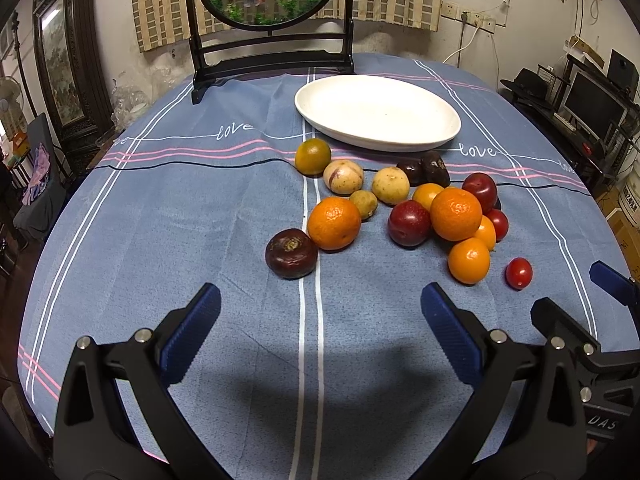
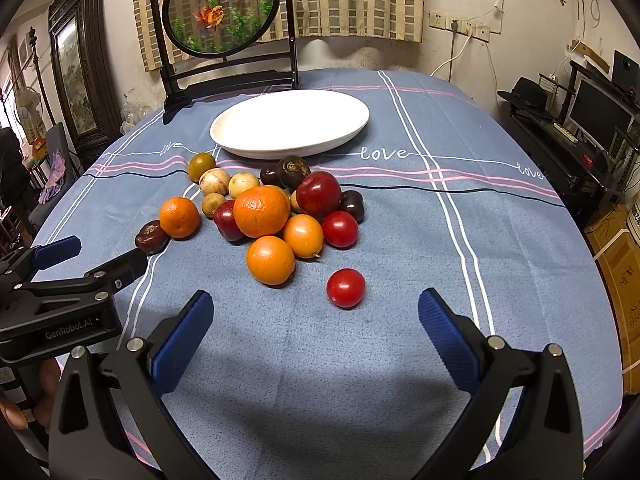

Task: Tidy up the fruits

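Observation:
A pile of fruit lies on the blue tablecloth: oranges (image 1: 334, 222) (image 2: 262, 211), red plums (image 1: 409, 223) (image 2: 319, 194), pale round fruits (image 1: 343, 176), dark purple fruits (image 1: 291, 253) (image 2: 151, 237) and a lone small red tomato (image 1: 519, 273) (image 2: 345, 288). An empty white oval plate (image 1: 376, 110) (image 2: 290, 122) sits behind the pile. My left gripper (image 1: 320, 328) is open and empty, just short of the dark purple fruit. My right gripper (image 2: 316, 328) is open and empty, just short of the small red tomato. Each gripper shows in the other's view, the right one (image 1: 592, 292) and the left one (image 2: 88, 256).
A dark wooden stand with a round goldfish panel (image 1: 268, 20) (image 2: 224, 12) stands at the table's far edge behind the plate. The table edge falls away on both sides, with furniture and a monitor (image 2: 600, 112) at the right.

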`<state>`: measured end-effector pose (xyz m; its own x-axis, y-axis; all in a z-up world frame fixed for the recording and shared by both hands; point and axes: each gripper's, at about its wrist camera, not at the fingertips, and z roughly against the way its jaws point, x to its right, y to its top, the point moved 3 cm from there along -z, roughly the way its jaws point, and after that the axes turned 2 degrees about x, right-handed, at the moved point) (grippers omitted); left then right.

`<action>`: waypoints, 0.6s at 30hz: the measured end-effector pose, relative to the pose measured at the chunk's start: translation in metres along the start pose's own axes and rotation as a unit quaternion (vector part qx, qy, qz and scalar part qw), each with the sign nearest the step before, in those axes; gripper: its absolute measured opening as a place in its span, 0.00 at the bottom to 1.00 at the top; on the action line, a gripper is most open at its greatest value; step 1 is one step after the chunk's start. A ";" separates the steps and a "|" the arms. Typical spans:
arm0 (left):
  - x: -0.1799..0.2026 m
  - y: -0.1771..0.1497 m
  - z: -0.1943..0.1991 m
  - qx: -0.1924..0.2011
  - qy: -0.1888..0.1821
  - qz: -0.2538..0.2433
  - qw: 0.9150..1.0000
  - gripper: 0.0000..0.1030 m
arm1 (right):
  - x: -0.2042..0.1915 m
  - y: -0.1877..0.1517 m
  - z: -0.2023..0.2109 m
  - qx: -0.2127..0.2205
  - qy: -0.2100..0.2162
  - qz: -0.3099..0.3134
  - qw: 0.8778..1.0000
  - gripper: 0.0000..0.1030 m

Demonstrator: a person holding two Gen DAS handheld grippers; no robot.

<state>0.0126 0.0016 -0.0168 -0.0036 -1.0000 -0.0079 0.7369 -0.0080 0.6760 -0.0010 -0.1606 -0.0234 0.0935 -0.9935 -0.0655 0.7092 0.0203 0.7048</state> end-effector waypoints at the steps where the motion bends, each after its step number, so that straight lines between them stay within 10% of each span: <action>1: 0.001 0.000 0.001 0.000 0.000 -0.001 1.000 0.98 | 0.000 0.000 0.000 0.000 0.000 0.000 1.000 0.99; 18: 0.002 0.000 0.001 0.001 -0.002 -0.001 1.000 0.98 | 0.000 0.000 0.000 0.000 0.000 0.000 1.000 0.99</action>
<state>0.0116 -0.0001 -0.0158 -0.0080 -0.9999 -0.0075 0.7355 -0.0109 0.6775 -0.0012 -0.1604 -0.0238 0.0935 -0.9934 -0.0661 0.7086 0.0198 0.7053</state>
